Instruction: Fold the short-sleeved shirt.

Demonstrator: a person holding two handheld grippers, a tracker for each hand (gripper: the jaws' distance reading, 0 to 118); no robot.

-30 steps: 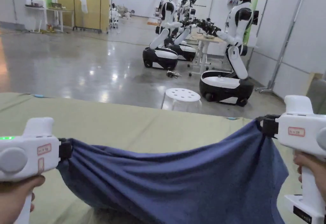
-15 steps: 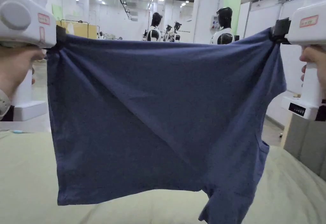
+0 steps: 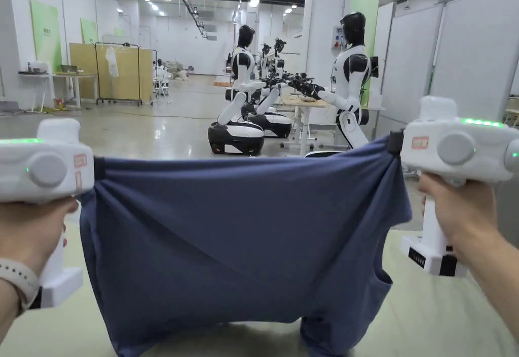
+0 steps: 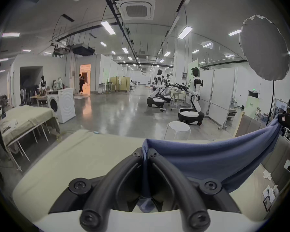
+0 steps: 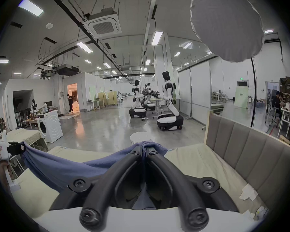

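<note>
A dark blue short-sleeved shirt [image 3: 238,241] hangs stretched in the air between both grippers, its lower end and one sleeve touching the olive bed cover [image 3: 436,312]. My left gripper [image 3: 97,169] is shut on the shirt's upper left corner; in the left gripper view its jaws [image 4: 145,154] pinch the blue cloth [image 4: 208,158]. My right gripper [image 3: 394,143] is shut on the upper right corner; in the right gripper view the jaws [image 5: 144,149] clamp the cloth [image 5: 65,167], which runs left to the other gripper.
A padded grey headboard [image 5: 251,148] borders the bed on the right. A white stool [image 4: 177,128] stands beyond the bed's far edge. Humanoid robots [image 3: 349,84] on wheeled bases stand at tables across the shiny floor. A washing machine [image 5: 49,128] stands at the left.
Both grippers have come down from head height to chest height with the shirt still stretched between them. A second ago the shirt sagged low over the bed.
</note>
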